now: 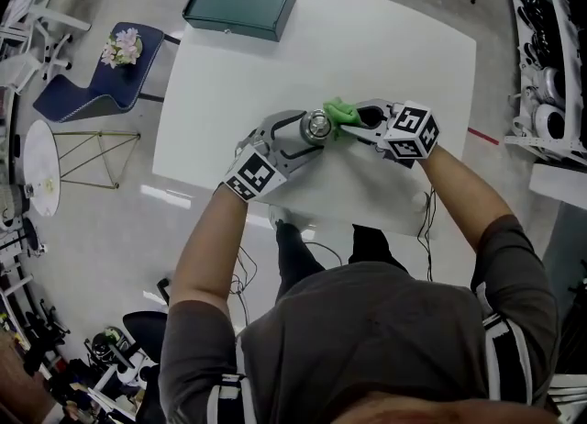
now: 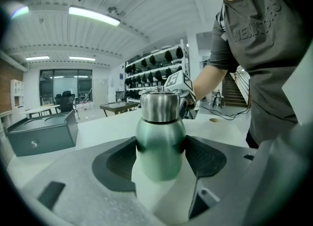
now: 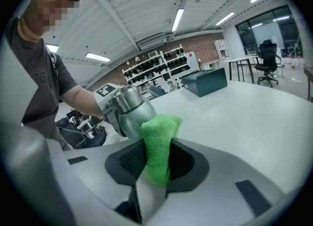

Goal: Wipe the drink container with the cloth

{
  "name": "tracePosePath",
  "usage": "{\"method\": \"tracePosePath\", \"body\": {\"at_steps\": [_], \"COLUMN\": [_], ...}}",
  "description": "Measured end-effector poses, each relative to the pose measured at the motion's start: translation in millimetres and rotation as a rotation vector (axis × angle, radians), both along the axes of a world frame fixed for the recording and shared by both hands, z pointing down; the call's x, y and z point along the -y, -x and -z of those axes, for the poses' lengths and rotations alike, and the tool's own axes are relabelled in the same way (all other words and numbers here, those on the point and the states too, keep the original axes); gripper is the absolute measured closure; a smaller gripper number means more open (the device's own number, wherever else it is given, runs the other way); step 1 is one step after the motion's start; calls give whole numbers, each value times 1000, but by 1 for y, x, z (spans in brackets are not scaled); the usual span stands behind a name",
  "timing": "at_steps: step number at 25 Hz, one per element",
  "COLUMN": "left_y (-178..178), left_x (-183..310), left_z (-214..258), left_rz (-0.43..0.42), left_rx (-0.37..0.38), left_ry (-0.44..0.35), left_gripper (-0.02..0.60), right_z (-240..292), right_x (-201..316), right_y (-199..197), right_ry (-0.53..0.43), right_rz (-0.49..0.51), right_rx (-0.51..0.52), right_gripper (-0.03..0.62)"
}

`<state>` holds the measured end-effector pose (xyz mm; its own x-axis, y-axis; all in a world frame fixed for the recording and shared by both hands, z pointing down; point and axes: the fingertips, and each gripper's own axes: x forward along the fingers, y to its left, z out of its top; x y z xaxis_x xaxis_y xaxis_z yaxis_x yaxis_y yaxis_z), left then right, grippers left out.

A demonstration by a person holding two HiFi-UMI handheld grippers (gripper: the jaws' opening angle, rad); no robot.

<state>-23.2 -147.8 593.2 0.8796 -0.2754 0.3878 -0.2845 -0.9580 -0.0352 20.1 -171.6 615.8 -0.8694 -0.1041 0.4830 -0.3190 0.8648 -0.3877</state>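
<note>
Our left gripper is closed on the green bottle, with both pads pressed against its sides below the steel cap. Our right gripper pinches a folded green cloth. The cloth's free end sticks out past the jaws and touches the bottle's side. Both grippers meet over the near part of the white tabletop. A dark green box sits well apart at its far edge.

A dark green box sits at the far left corner of my white worktop. Off the worktop's left edge, a blue chair holds flowers, with a round table nearer me. Racks line the right side. Cables trail below the near edge.
</note>
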Motion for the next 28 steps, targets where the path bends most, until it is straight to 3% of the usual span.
{"method": "tracePosePath", "body": {"at_steps": [5,9,16,25,28], "left_y": [0,-1,-3,-2,-2], "left_x": [1,0,0,1,-1], "left_z": [2,2,1,-1,0], "left_rz": [-4,-8,-22,-25,-21], "left_rx": [-10,1,1,2,2], "left_ry": [6,-1,10,14,8], "left_gripper": [272,272,272,272,272], "right_z": [-13,16,20,-19,-12], "right_x": [2,-10,-58,-69,-70], "right_y": [1,-8,-8,13,3], "right_ry": [4,-42,-53,40,95], "right_rz": [33,106,312,336,323], "right_rx": [-116,-116,-199,-260,-219], "right_gripper": [500,500,500,500,500]}}
